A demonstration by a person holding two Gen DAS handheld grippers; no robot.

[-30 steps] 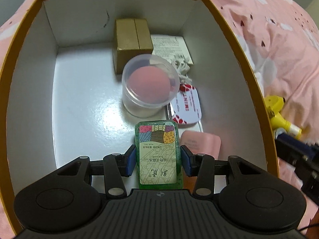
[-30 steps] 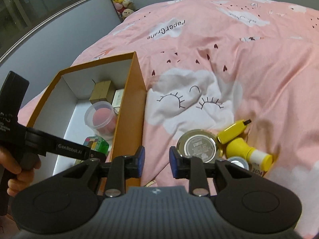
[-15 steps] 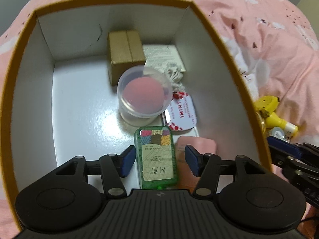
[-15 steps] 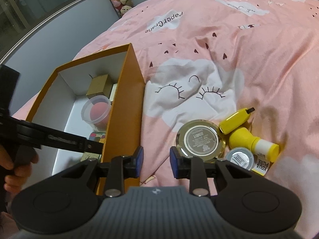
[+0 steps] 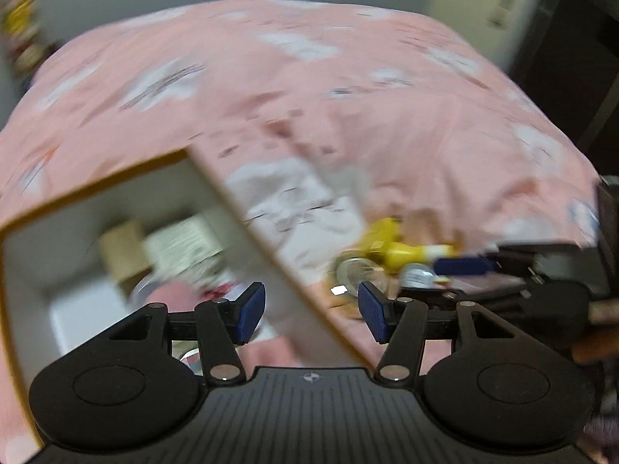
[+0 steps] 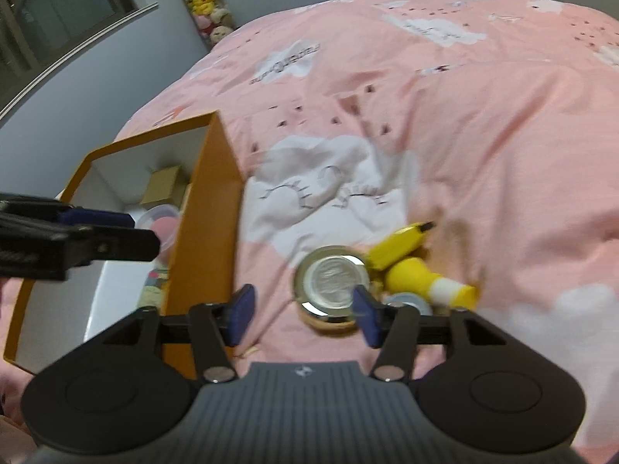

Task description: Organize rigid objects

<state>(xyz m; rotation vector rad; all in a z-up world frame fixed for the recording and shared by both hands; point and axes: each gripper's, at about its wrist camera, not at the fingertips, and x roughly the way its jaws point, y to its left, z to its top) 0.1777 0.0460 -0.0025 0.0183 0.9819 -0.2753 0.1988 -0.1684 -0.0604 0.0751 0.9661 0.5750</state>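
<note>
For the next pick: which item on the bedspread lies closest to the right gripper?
The round silver-lidded tin, just ahead of the open right gripper; the yellow bottles lie farther.

I see soft matt cloth on the bedspread (image 6: pixel 483 147), creased around the clutter. The box (image 6: pixel 205 208) looks like smooth card, orange outside, white and faintly glossy within. The tin (image 6: pixel 330 274) has a shiny, mirror-like metal lid. The yellow bottle (image 6: pixel 414 276) is smooth plastic. My right gripper (image 6: pixel 301 311) has matt black plastic arms and ribbed blue pads (image 6: pixel 241 305).
</note>
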